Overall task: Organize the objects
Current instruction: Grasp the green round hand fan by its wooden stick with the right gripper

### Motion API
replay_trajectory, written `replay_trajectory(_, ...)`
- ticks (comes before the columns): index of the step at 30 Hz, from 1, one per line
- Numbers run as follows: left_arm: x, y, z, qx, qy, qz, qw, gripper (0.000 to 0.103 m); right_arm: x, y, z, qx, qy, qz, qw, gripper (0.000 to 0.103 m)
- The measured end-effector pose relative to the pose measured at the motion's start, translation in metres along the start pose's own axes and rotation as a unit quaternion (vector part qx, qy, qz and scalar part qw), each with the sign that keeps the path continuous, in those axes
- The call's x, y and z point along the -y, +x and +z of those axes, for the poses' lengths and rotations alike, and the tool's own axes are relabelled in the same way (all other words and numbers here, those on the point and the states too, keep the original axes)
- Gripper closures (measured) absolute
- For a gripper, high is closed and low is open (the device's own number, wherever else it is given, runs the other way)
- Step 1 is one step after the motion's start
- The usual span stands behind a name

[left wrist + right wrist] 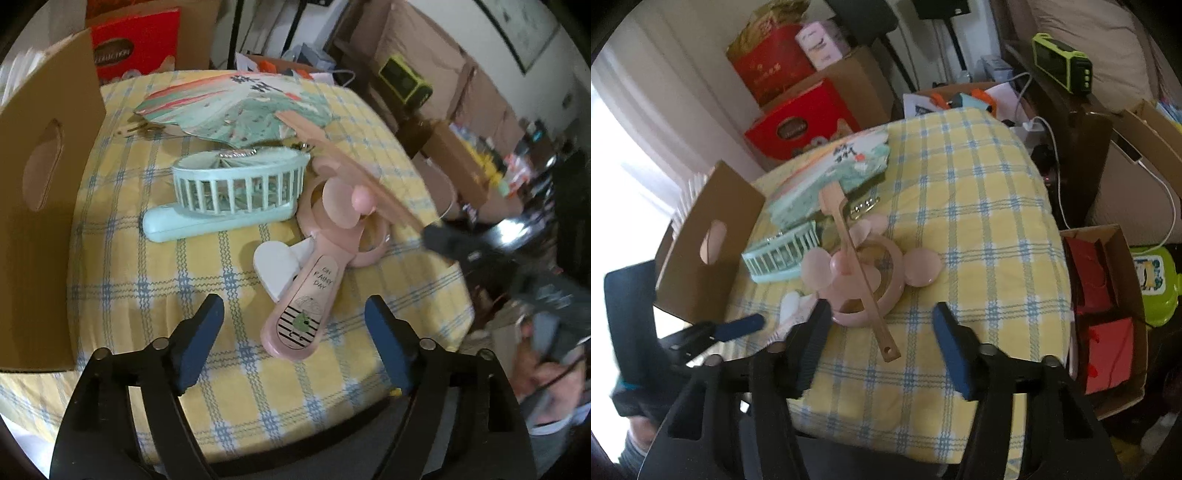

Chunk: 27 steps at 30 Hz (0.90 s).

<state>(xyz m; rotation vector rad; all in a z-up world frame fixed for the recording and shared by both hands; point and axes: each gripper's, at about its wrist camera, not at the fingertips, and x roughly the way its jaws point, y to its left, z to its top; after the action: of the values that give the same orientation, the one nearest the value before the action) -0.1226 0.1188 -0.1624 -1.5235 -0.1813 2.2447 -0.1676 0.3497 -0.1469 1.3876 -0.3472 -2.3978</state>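
Hovering above the near edge of the bench (997, 229), which is draped in a yellow and blue checked cloth, both grippers point down at a cluster of fans. The left gripper (295, 325) has its blue-padded fingers (199, 343) spread, with the lower end of the pink handheld fan (310, 291) lying between them on the cloth, the pads not touching it. The right gripper (879, 343) also has its fingers (951, 347) apart; the tip of the paddle fan's wooden handle (866, 291) lies between them, untouched as far as I can see. That paddle fan (236, 107) has its painted green and pink face toward the far edge, and its handle slants across the pink fan's round head. A mint green handheld fan (229, 199) lies just beside the pink one, toward the left edge. A white heart-shaped piece (277, 266) sits against the pink fan's handle. A brown cardboard box (40, 206) with an oval hand-hole stands at the left edge of the bench. Red boxes (798, 122) are stacked beyond the far left corner.
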Motion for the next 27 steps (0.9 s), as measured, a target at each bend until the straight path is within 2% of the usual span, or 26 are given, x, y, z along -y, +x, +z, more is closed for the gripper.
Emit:
replay_trajectory(5,-0.014,-0.011,0.012,0.009,-0.063,-0.054,0.9965,0.026,-0.001,0.009,-0.002,-0.015,-0.010,0.007,1.000,0.075)
replay_trajectory(9,-0.017,-0.012,0.024,0.015,-0.094,-0.090,0.9914,0.026,-0.006,0.010,-0.003,-0.020,-0.021,0.007,1.000,0.086)
replay_trajectory(15,-0.011,0.002,0.041,0.008,-0.122,-0.119,0.9854,0.026,-0.011,0.005,-0.004,-0.015,-0.028,0.019,0.999,0.090)
replay_trajectory(19,-0.012,0.012,0.044,-0.009,-0.147,-0.151,0.9775,0.026,-0.015,-0.006,-0.005,-0.012,-0.018,0.053,0.998,0.092)
replay_trajectory(24,-0.013,0.022,0.042,-0.016,-0.166,-0.175,0.9704,0.026,-0.034,-0.023,-0.012,-0.003,-0.031,0.083,0.996,0.093)
replay_trajectory(27,-0.013,0.030,0.041,-0.022,-0.174,-0.188,0.9662,0.028,-0.049,-0.026,-0.019,-0.006,-0.048,0.084,0.995,0.093)
